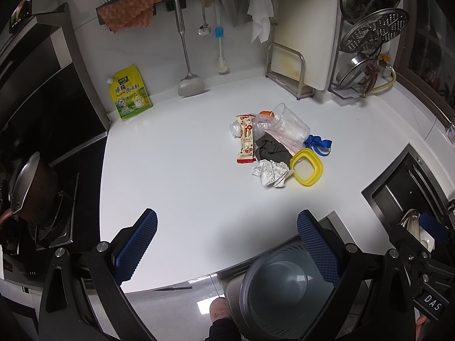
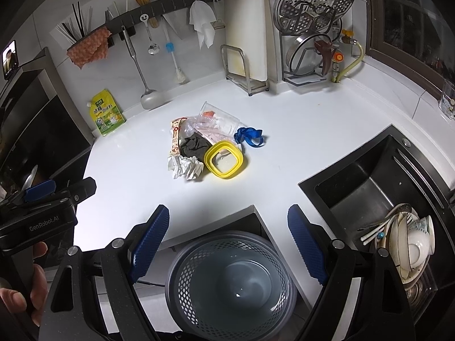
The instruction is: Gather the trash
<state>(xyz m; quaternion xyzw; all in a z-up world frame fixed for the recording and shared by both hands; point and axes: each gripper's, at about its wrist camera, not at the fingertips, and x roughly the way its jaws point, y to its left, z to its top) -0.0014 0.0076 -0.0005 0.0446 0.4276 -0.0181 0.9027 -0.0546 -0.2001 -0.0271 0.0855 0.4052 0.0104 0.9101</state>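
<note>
Left wrist view:
Left hand-held gripper (image 1: 227,253): its blue fingers are standing wide apart and holding nothing, hanging over the near edge of the white tabletop (image 1: 176,176).
Trash pile (image 1: 275,147): it is sitting in the middle of the tabletop, well apart from the fingers.
In the pile: a snack wrapper (image 1: 246,139), a clear plastic cup (image 1: 290,123) lying on its side, a dark rag (image 1: 270,149), crumpled paper (image 1: 271,172), a yellow lid (image 1: 307,166) and a blue strap (image 1: 318,143) are all lying close together.
Gray bin (image 1: 284,289): it is waiting below the tabletop edge, under the right finger.

Right wrist view:
Right hand-held gripper (image 2: 229,244): it is also wide open and empty, hanging above the gray bin (image 2: 230,281).
Trash pile (image 2: 207,145): it is lying farther back on the tabletop (image 2: 284,156), untouched.
Sink (image 2: 369,187): it is sitting to the right with dishes (image 2: 412,244) stacked in it.
Left hand-held gripper (image 2: 42,199): it is showing at the left edge, held by a hand (image 2: 25,292).
</note>
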